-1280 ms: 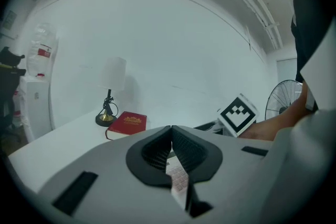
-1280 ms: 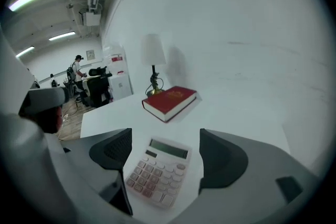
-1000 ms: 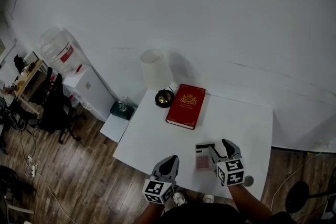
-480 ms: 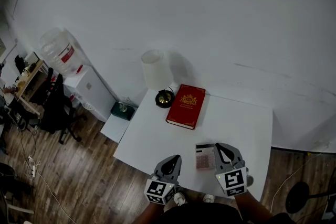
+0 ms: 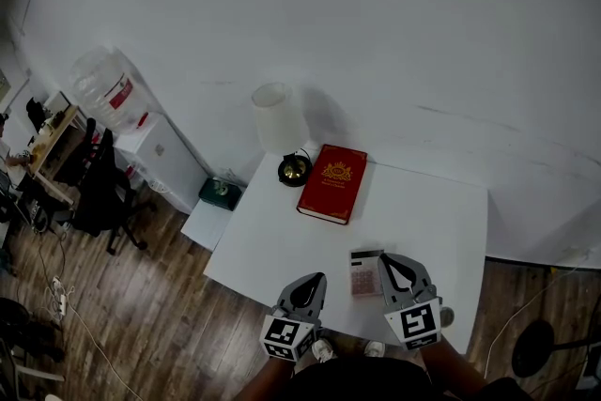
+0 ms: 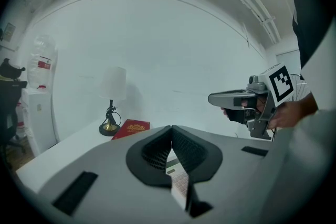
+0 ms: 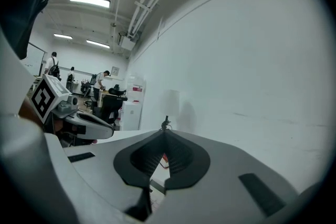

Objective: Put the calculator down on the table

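The calculator (image 5: pixel 365 271), pale with pinkish keys, lies flat on the white table (image 5: pixel 282 239) near its front edge. My right gripper (image 5: pixel 384 259) hovers just right of it, apart from it, with its jaws shut and nothing between them. In the right gripper view its tips (image 7: pixel 164 131) meet. My left gripper (image 5: pixel 316 279) is at the table's front edge, left of the calculator, jaws shut and holding nothing. Through the gap below its closed tips (image 6: pixel 171 128) in the left gripper view I see the calculator (image 6: pixel 179 180), and the right gripper (image 6: pixel 212 98) is held up at the right.
A red book (image 5: pixel 333 183) lies at the back of the table beside a white-shaded lamp (image 5: pixel 279 122). A small grey round object (image 5: pixel 444 316) sits at the front right corner. A water dispenser (image 5: pixel 103 89) and a chair (image 5: pixel 103 197) stand on the wood floor to the left.
The right gripper's jaws, open at the calculator's right edge a second ago, have shut and drawn back and up. The calculator stays flat on the table. The left gripper has barely moved.
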{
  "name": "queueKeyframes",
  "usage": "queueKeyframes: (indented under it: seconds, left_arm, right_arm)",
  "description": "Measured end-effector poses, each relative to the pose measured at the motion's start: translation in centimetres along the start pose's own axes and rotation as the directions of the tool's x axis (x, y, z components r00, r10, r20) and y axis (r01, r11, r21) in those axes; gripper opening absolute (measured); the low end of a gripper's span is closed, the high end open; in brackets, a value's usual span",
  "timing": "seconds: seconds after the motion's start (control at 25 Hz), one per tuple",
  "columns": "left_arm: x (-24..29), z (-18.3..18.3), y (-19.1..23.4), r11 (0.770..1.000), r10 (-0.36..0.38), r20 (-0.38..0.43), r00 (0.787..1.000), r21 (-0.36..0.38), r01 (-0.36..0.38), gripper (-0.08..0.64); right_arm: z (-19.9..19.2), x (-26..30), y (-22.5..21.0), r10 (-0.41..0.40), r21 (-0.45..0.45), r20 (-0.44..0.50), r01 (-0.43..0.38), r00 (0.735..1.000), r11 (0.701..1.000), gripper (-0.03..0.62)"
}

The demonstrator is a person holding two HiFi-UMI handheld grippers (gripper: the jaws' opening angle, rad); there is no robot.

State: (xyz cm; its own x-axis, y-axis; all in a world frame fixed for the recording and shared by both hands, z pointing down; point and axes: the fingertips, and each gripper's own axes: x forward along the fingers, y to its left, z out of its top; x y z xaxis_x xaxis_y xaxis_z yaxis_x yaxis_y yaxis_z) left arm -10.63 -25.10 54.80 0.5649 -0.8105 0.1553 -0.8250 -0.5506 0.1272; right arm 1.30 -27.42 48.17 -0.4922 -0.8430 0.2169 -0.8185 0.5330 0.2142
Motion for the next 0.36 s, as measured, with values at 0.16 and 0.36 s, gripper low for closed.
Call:
queueKeyframes:
  seconds: [0.16, 0.36]
  left_arm:
    - [-0.2, 0.0, -0.3, 1.0, -0.002, 0.0, 1.0, 0.001, 0.002, 0.018]
    - [-0.2, -0.2, -0.7, 1.0, -0.004, -0.002, 1.0, 0.002, 0.004, 0.018]
  right_arm:
    - [-0.1, -0.1, 0.2, 0.011, 0.007, 0.0, -0.011, 1.0, 1.0, 0.017]
    - [-1.1, 0.2, 0.1, 0.023, 0.049, -0.032, -0.021, 0.999, 0.999, 0.017]
